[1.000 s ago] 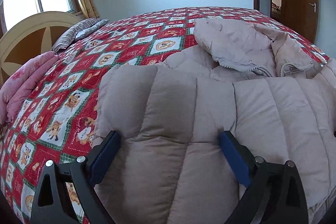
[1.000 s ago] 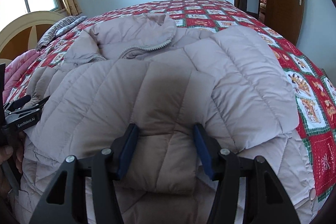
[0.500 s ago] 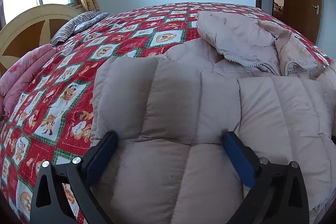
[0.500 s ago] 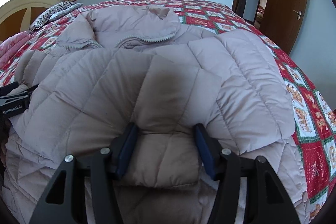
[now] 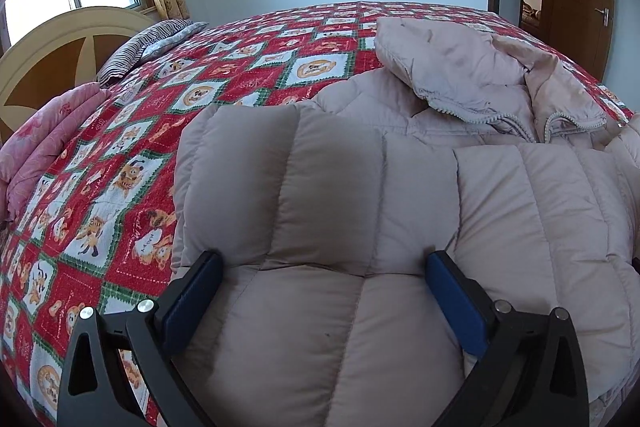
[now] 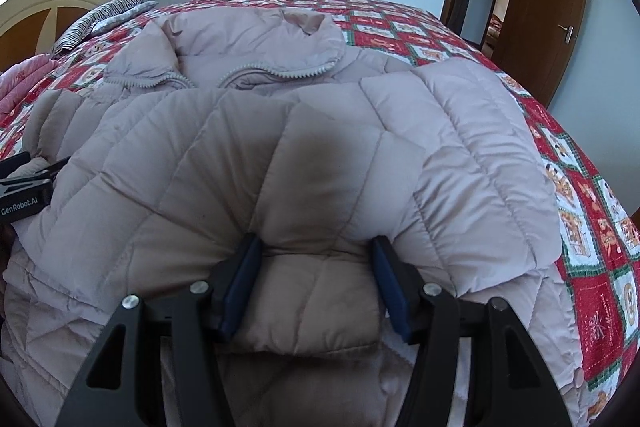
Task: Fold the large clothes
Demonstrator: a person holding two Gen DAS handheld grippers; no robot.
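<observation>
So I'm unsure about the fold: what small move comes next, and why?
Probably carry the pinched fold farther toward the collar. The right gripper pinches a ridge of the beige quilted puffer jacket. The left gripper straddles padding with its jaws wide, so it likely should close first.

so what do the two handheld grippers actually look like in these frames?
Both match: the left gripper and right gripper have black angular finger frames with triangular cutouts, silver round bolt heads and flat blue pads. The right wrist view shows white "GenRobot.AI" lettering on the left unit's black body. No cables or sleeves visible.
</observation>
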